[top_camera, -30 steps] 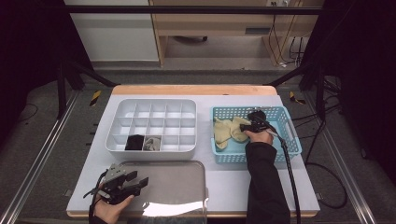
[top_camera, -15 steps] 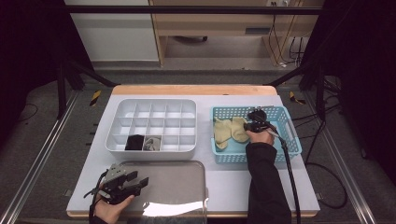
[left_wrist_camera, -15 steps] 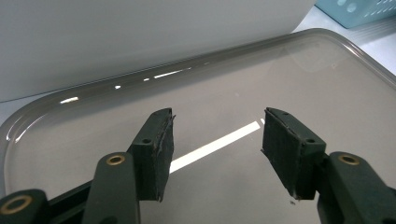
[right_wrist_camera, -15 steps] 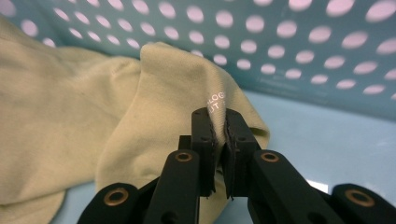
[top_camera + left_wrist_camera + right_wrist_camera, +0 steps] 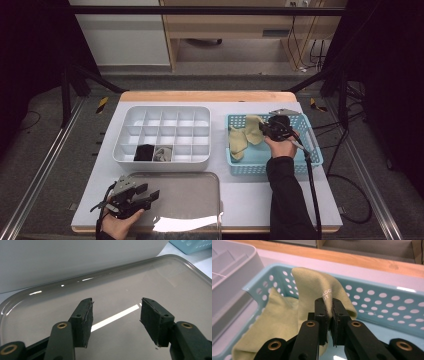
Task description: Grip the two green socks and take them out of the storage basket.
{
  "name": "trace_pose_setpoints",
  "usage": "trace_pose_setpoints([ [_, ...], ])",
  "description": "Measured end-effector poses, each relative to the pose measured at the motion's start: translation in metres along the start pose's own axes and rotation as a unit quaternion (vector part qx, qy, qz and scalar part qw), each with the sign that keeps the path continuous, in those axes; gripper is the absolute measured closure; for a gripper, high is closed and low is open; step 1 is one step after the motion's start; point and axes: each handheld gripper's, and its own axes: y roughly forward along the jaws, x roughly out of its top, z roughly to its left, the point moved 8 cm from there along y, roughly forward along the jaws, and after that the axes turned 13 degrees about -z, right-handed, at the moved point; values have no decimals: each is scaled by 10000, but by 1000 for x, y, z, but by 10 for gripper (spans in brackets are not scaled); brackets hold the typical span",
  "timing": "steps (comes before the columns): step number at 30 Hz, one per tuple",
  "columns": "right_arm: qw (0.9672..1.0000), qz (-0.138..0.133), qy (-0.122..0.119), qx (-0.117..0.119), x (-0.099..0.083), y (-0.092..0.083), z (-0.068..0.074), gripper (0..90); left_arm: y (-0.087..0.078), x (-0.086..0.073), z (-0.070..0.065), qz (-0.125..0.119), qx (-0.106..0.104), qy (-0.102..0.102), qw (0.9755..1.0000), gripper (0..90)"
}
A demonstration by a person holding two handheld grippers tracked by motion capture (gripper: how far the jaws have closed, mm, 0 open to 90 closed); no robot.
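Note:
In the light-blue basket (image 5: 311, 150) (image 5: 387, 305) lies a pale yellow-green cloth (image 5: 240, 137) (image 5: 312, 285). My right gripper (image 5: 265, 129) (image 5: 329, 315) has just been closing and is now shut on a fold of the cloth, which hangs lifted above the basket floor. At the table's near left, my left gripper (image 5: 150, 196) (image 5: 116, 315) rests open over the grey tray (image 5: 190, 200) (image 5: 150, 277), with nothing between its jaws.
A white divided organizer (image 5: 162, 111) sits at the middle left, with a black item (image 5: 145, 152) and a grey item (image 5: 162, 153) in two front cells. The right gripper's cable (image 5: 310, 185) trails along the person's sleeve. Dark frame posts stand beside the table.
The right gripper's jaws closed on the cloth and rose a little, pulling a fold up. The left gripper stayed where it was.

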Motion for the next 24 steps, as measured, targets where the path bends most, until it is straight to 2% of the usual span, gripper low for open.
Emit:
trace_pose_setpoints([
  [10,9982,-561,-179,93,22,-33,8,850,-1,1,0,-12,5,-10,10000,424],
  [18,9954,-935,-75,169,25,-64,10,848,-1,1,-1,-2,5,-18,10000,427],
  [24,9920,-1190,-51,407,25,-89,21,847,0,0,-1,16,9,-24,10000,430],
])
